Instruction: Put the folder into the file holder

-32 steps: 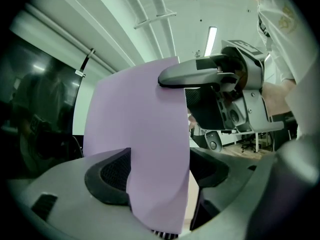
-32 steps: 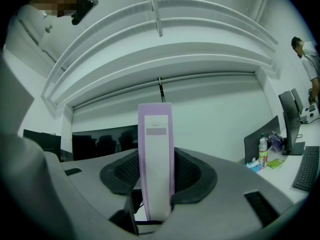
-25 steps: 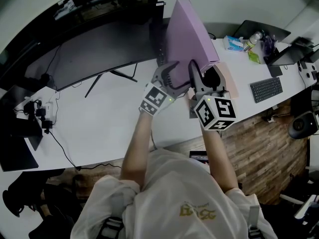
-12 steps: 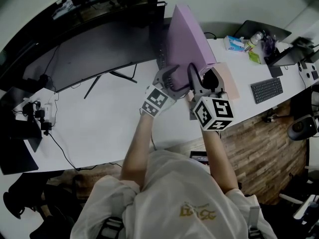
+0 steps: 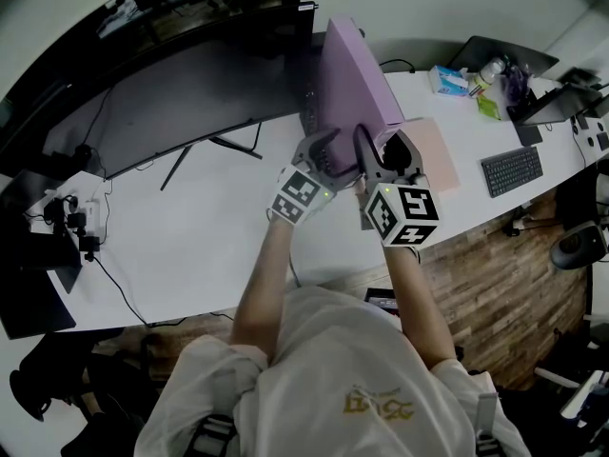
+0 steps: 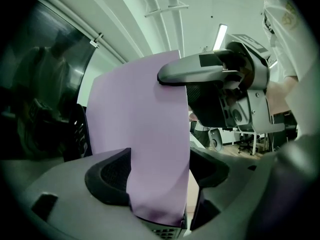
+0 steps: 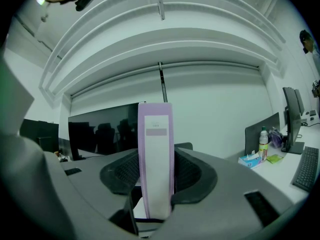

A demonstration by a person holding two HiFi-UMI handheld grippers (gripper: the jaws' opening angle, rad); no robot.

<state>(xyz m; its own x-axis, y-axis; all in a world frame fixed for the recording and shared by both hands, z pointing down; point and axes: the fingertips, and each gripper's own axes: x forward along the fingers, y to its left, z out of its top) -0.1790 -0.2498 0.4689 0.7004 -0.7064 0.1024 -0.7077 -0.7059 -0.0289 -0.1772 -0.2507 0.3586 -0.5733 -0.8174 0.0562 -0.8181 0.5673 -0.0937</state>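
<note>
A purple box folder (image 5: 357, 79) stands tilted over the white desk (image 5: 190, 236), its labelled spine (image 7: 156, 154) facing the right gripper view. My right gripper (image 5: 381, 141) is shut on that spine near its lower end, pads on both sides (image 7: 156, 176). My left gripper (image 5: 328, 146) holds the folder's lower left corner, and the purple face (image 6: 140, 129) fills the gap between its pads (image 6: 160, 174). A black mesh file holder (image 5: 306, 103) stands just behind the folder, mostly hidden by it; its dark mesh wall (image 6: 80, 129) shows at left.
A large dark monitor (image 5: 181, 93) spans the desk's back left. A pink pad (image 5: 433, 155) lies under my right gripper. A keyboard (image 5: 511, 169), tissue pack (image 5: 445, 81) and bottle (image 5: 487, 69) sit at the right. Cables and a power strip (image 5: 81, 219) lie far left.
The folder has swung a little more upright and edge-on, its top drifting toward the file holder. Both grippers kept their hold and shifted only slightly.
</note>
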